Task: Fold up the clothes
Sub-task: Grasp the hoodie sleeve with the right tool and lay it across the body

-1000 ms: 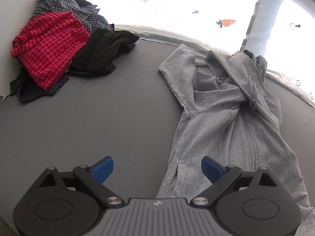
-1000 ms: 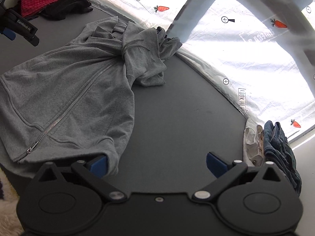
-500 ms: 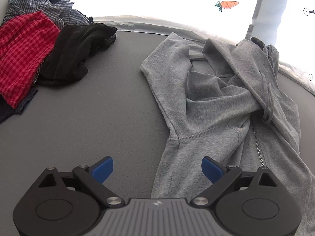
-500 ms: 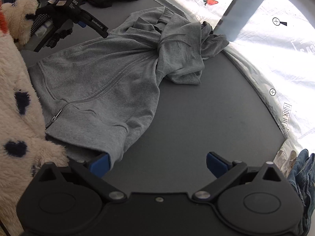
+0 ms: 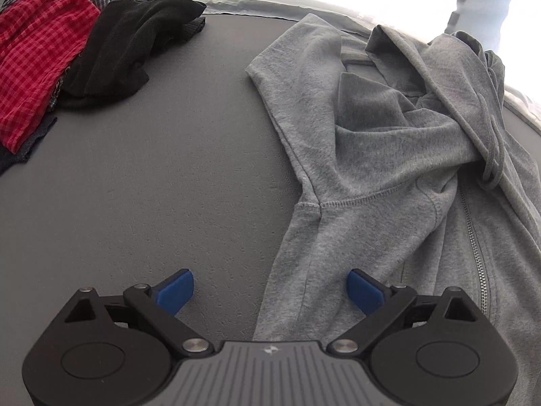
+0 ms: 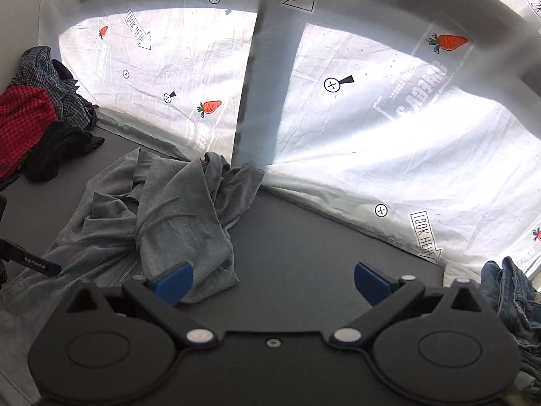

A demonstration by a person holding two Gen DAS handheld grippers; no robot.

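Observation:
A grey zip hoodie (image 5: pixel 389 169) lies spread on the dark grey table, its sleeves and hood bunched across the chest. My left gripper (image 5: pixel 270 291) is open and empty, low over the hoodie's left side seam below the armpit. In the right wrist view the hoodie (image 6: pixel 175 216) lies at centre left. My right gripper (image 6: pixel 272 280) is open and empty, its left fingertip (image 6: pixel 174 280) over the bunched sleeve end, its right one over bare table. The left gripper's black body (image 6: pixel 30 264) shows at the left edge.
A pile of unfolded clothes, red checked (image 5: pixel 37 64), black (image 5: pixel 132 47) and blue plaid, lies at the table's far left corner. Blue jeans (image 6: pixel 510 301) lie at the right edge. A white printed sheet (image 6: pixel 372 135) hangs behind the table.
My left gripper has moved forward along the hoodie's left side towards the armpit. My right gripper has swung up and forward from the hoodie's hem to the bunched sleeve. Both stayed open.

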